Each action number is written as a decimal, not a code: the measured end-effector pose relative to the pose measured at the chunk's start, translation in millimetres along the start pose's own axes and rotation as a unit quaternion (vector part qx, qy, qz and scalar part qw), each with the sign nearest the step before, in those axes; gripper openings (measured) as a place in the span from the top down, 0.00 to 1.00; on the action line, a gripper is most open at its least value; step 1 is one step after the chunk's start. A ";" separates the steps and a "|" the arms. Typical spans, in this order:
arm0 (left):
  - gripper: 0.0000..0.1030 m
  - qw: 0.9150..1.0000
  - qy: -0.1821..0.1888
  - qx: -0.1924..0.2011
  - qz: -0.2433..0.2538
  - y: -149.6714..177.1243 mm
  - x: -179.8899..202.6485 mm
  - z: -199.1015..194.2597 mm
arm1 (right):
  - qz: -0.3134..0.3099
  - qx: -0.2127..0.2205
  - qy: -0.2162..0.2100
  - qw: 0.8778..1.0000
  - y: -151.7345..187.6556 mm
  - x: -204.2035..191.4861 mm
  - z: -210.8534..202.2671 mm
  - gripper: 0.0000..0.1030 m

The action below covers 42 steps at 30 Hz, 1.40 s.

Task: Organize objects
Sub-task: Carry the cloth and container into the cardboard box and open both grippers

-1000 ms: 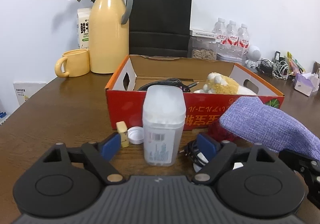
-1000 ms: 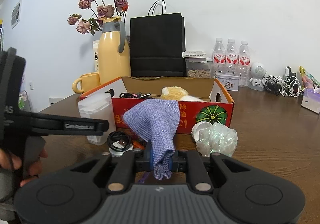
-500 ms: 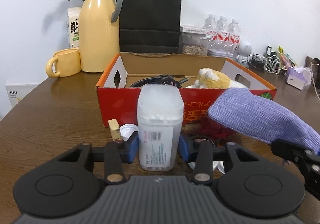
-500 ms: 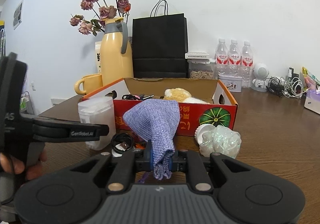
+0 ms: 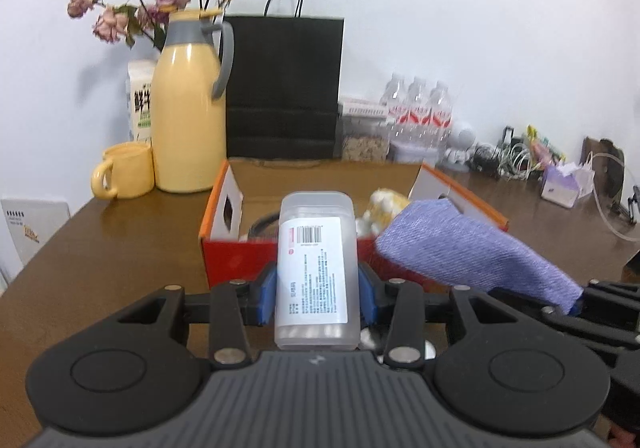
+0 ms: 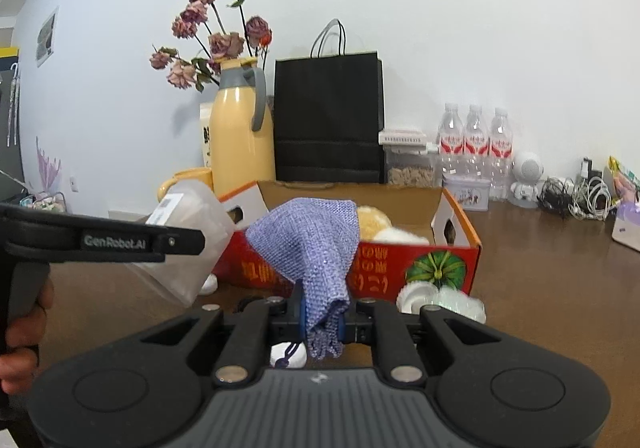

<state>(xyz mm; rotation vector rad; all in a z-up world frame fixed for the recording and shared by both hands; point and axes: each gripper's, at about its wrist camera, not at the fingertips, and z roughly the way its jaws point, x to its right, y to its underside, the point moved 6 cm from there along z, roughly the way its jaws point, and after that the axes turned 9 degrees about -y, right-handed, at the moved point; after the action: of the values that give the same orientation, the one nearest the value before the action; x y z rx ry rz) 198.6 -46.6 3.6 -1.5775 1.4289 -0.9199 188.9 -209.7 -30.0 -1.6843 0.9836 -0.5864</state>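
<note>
My left gripper (image 5: 317, 294) is shut on a clear plastic cotton swab box (image 5: 316, 268) with a white barcode label, held lifted and tilted back in front of the red cardboard box (image 5: 240, 256). The swab box also shows at the left of the right wrist view (image 6: 188, 236). My right gripper (image 6: 323, 318) is shut on a purple knitted cloth (image 6: 310, 244), held above the table before the red box (image 6: 420, 268). The cloth shows at the right of the left wrist view (image 5: 464, 252). A yellow-white plush toy (image 6: 380, 224) and a black cable (image 5: 262, 224) lie inside the box.
A yellow thermos (image 5: 188, 116), yellow mug (image 5: 124, 168), milk carton, black paper bag (image 5: 284, 88), water bottles (image 5: 420, 116) and cables stand behind the box. A white lid and an iridescent puff (image 6: 452, 302) lie on the table by the box's front right corner.
My left gripper closed on the swab box, then lifted it off the table and tilted it back. My right gripper rose a little with the purple cloth.
</note>
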 end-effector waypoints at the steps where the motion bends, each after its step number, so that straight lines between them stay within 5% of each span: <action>1: 0.61 1.000 0.001 0.004 -0.003 -5.7 -0.3 -0.9 | -0.002 0.004 0.000 1.000 -3.4 0.2 0.4 0.88; 8: 0.60 0.999 -0.003 0.040 -0.009 -53.6 3.8 11.0 | -0.001 0.035 0.009 0.999 -37.8 11.9 17.5 0.88; 15: 0.60 0.999 -0.006 0.033 -0.030 -82.6 10.0 53.7 | 0.006 0.041 0.035 0.999 -71.1 42.4 62.2 0.88; 29: 0.60 0.997 -0.022 -0.048 -0.049 -80.1 4.9 175.0 | 0.065 -0.033 0.068 0.995 -70.5 114.8 161.6 0.88; 37: 0.60 0.996 -0.033 -0.062 -0.047 -74.2 -1.0 184.3 | 0.062 -0.048 0.071 0.994 -62.7 113.7 166.7 0.86; 39: 0.51 0.996 -0.036 -0.069 -0.036 -73.1 2.3 184.1 | 0.060 -0.053 0.066 0.995 -61.9 111.7 166.2 0.80; 41: 0.09 0.997 -0.040 -0.067 -0.029 -74.0 5.6 180.0 | 0.052 -0.051 0.067 0.995 -61.6 108.3 162.7 0.58; 42: 0.01 0.997 -0.049 -0.058 -0.022 -75.8 7.1 176.9 | 0.049 -0.048 0.067 0.995 -62.3 106.8 160.6 0.34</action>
<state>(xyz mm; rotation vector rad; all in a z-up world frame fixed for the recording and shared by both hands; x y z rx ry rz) 390.7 -34.9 -1.0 -1.7229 1.4043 -0.7859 391.4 -205.7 -33.5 -1.6871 1.1996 -0.6015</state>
